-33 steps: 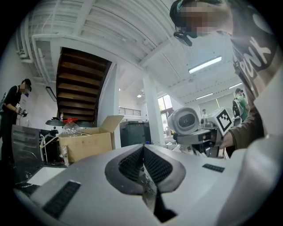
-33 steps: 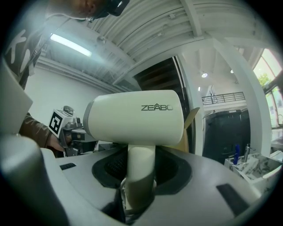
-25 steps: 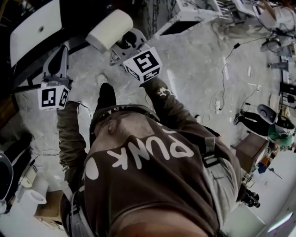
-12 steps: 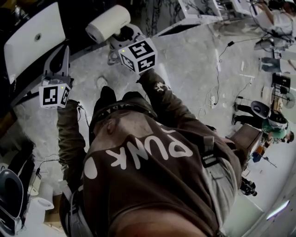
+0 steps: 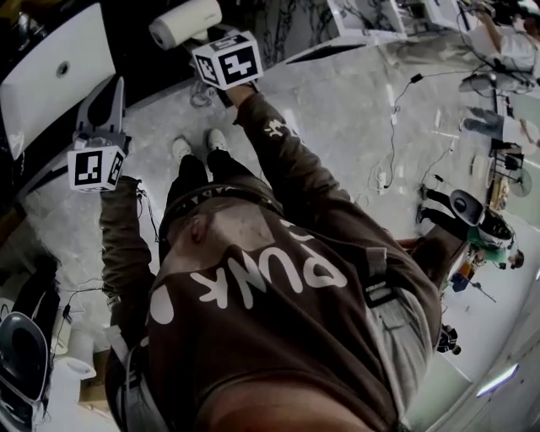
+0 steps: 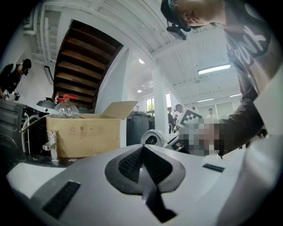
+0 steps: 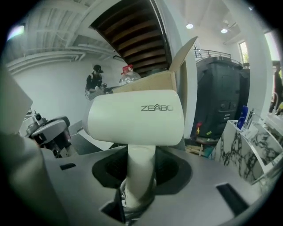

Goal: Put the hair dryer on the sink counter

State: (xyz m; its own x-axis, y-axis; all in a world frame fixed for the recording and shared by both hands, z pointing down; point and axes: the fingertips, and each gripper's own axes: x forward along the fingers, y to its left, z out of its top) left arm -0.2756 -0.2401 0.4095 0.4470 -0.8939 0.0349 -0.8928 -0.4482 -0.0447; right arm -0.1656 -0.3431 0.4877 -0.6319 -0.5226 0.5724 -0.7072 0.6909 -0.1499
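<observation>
A white hair dryer (image 5: 184, 21) with a fat barrel is at the top of the head view. My right gripper (image 5: 211, 40) is shut on its handle (image 7: 139, 174), and the barrel (image 7: 135, 118) stands upright above the jaws. The dryer (image 6: 153, 138) also shows small in the left gripper view. A white sink basin (image 5: 55, 72) lies at the upper left, left of the dryer. Beside the basin my left gripper (image 5: 101, 105) has its jaws together with nothing between its pads (image 6: 128, 165).
A cardboard box (image 6: 84, 134) with a plastic bottle (image 6: 66, 106) behind it stands ahead, a faucet (image 6: 52, 150) by it. A dark bin (image 7: 219, 106) and a marbled organizer (image 7: 252, 152) are at the right. Cables (image 5: 396, 126) lie on the floor.
My right gripper has carried the hair dryer up and to the left in the head view, closer to the basin. The left gripper has barely moved.
</observation>
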